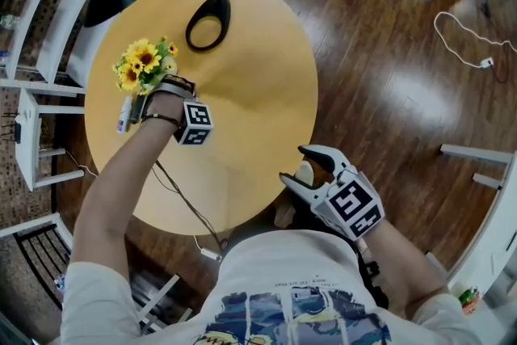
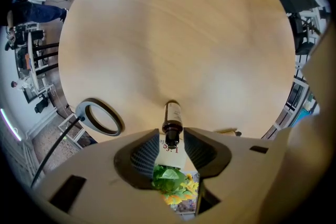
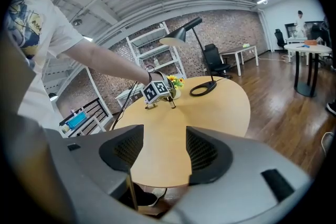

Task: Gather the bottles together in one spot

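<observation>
A small dark brown bottle [image 2: 172, 113] lies on the round wooden table [image 1: 258, 93], its cap between my left gripper's [image 2: 171, 131] jaws. The pads stand a little apart from the cap, so this gripper is open. A white labelled object [image 2: 170, 151] and the sunflowers [image 2: 173, 186] show deeper in the gap. In the head view the left gripper [image 1: 161, 99] is beside the sunflower bouquet [image 1: 144, 65], and a pale bottle-like object [image 1: 123, 115] lies at the table's left edge. My right gripper [image 1: 305, 168] hangs open and empty at the table's near edge.
A black desk lamp with a ring base [image 1: 208, 20] stands at the far side of the table, its cable trailing off. White shelving [image 1: 36, 4] stands to the left. A white cable [image 1: 464, 44] lies on the wood floor at the right.
</observation>
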Motion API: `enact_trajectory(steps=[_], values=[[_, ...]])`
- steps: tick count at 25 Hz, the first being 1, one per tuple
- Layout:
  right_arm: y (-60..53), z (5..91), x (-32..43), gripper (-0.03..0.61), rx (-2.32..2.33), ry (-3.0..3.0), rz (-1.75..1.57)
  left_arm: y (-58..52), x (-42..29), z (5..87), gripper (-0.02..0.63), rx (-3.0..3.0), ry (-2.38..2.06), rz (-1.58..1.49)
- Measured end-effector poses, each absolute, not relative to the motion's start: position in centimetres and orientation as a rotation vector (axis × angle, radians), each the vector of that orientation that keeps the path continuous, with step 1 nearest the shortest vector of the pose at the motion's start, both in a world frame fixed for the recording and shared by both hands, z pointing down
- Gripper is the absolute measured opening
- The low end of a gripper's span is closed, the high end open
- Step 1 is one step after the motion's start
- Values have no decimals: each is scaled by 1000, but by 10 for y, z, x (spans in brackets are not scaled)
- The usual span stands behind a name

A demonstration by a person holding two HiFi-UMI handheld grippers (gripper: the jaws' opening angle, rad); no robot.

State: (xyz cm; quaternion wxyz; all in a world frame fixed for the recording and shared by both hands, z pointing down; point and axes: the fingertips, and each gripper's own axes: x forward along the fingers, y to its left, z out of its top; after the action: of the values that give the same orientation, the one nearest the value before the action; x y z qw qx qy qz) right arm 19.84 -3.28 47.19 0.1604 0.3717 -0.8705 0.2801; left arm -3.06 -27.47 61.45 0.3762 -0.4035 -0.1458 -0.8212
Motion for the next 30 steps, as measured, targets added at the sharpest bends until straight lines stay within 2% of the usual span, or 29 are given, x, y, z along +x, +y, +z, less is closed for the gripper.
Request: enact_trajectory(steps=[1, 6, 8, 14, 21, 25, 30], values=[[-33, 472, 199, 275, 1059, -2486, 796, -275, -30, 613, 162, -1035, -370, -2099], [-36, 469, 198, 275, 1047, -2490, 777, -276, -23, 601, 164, -1092, -325, -2060], [-38, 468, 196, 275, 1041, -2493, 769, -277, -24, 593, 217, -1117, -297, -2057], [-40, 463, 184, 275, 1012, -2519, 717, -264, -30, 542, 216, -1379, -43, -2041], [-45, 449, 156, 275, 947, -2541, 672, -219, -54, 478, 218, -2037, 531, -1915], [-39, 449, 157, 275, 873, -2579, 658, -166, -53, 435, 218, -2533, 1074, -1594], [-21, 458, 168, 275, 765, -2581, 598, -69, -56, 397, 227, -2983, 1725, -822]])
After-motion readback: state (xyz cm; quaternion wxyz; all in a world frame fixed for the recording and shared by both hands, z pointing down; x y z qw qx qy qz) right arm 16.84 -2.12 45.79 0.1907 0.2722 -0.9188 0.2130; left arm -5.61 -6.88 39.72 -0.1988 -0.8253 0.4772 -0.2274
